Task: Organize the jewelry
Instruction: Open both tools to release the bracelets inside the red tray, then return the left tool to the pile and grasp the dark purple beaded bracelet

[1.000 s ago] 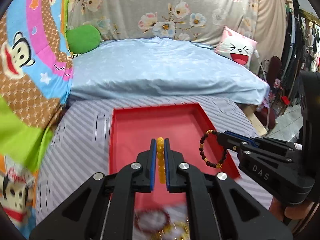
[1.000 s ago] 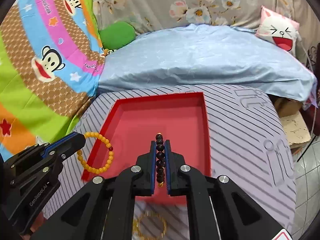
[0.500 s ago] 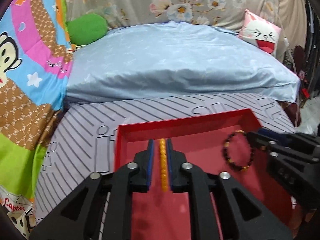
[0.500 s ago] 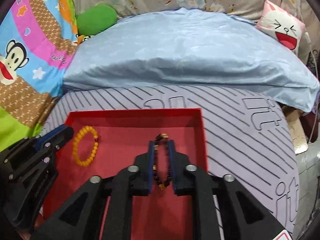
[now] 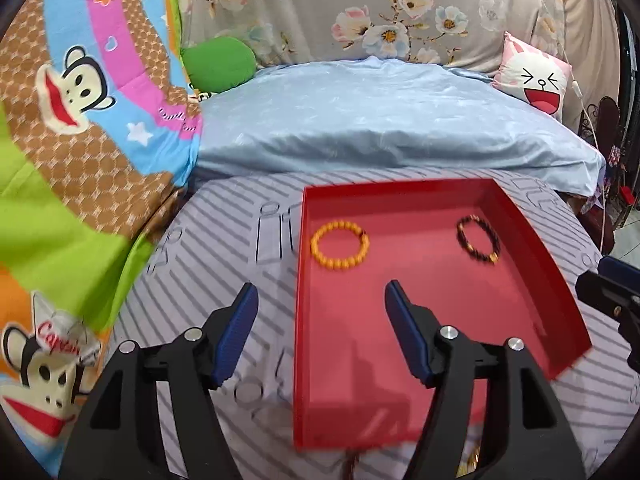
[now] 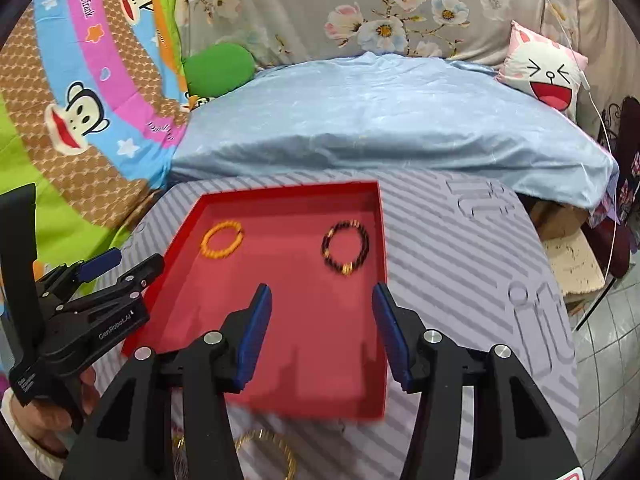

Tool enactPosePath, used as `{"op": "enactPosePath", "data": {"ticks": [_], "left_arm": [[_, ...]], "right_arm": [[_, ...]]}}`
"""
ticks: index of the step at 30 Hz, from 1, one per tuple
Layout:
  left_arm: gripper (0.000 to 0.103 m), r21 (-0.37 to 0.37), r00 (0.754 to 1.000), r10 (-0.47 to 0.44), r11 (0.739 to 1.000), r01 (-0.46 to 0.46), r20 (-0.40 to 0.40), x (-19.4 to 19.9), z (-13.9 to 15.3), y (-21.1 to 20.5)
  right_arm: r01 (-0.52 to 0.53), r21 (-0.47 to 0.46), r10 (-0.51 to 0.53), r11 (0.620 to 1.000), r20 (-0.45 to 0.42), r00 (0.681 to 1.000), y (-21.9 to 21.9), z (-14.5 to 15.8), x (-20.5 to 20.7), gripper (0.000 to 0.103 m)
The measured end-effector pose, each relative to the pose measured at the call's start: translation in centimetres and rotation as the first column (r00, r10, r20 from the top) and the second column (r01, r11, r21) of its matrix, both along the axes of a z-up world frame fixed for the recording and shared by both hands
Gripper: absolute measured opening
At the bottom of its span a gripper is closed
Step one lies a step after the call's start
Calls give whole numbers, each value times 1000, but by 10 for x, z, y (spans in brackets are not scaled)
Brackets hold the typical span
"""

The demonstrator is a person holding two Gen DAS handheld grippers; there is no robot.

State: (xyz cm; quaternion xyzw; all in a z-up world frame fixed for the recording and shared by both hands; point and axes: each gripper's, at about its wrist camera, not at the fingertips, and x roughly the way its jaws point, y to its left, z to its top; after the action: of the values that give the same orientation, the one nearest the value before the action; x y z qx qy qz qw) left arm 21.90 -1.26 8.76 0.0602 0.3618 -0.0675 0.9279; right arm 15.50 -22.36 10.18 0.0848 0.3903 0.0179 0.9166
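A grey striped mat (image 5: 224,248) is carrying a red tray (image 5: 532,236); a gold chain (image 6: 276,444) is lying on the mat just beside the tray's near edge.

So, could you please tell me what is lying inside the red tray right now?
Inside the red tray lie a yellow bead bracelet at far left and a dark bead bracelet at far right, apart. The open right gripper hides part of the near floor.
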Motion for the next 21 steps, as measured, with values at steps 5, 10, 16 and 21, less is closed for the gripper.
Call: {"op": "enactPosePath", "data": {"ticks": [5, 10, 16, 21], "left_arm": [[63, -6, 1000, 17, 1000, -17, -26, -55, -12, 7], [64, -39, 996, 25, 999, -28, -81, -97, -27, 13], [70, -134, 984, 30, 989, -54, -174, -136, -46, 21], [74, -158, 983, -12, 987, -17, -184, -156, -54, 5]], "right_arm": [[0, 14, 0, 1000, -34, 999, 7, -15, -50, 51], [-1, 10, 2, 1000, -62, 998, 11, -29, -91, 51], [-9, 27, 12, 1000, -96, 995, 13, -45, -126, 51], [-14, 16, 16, 1000, -99, 995, 18, -49, -142, 51]]}}
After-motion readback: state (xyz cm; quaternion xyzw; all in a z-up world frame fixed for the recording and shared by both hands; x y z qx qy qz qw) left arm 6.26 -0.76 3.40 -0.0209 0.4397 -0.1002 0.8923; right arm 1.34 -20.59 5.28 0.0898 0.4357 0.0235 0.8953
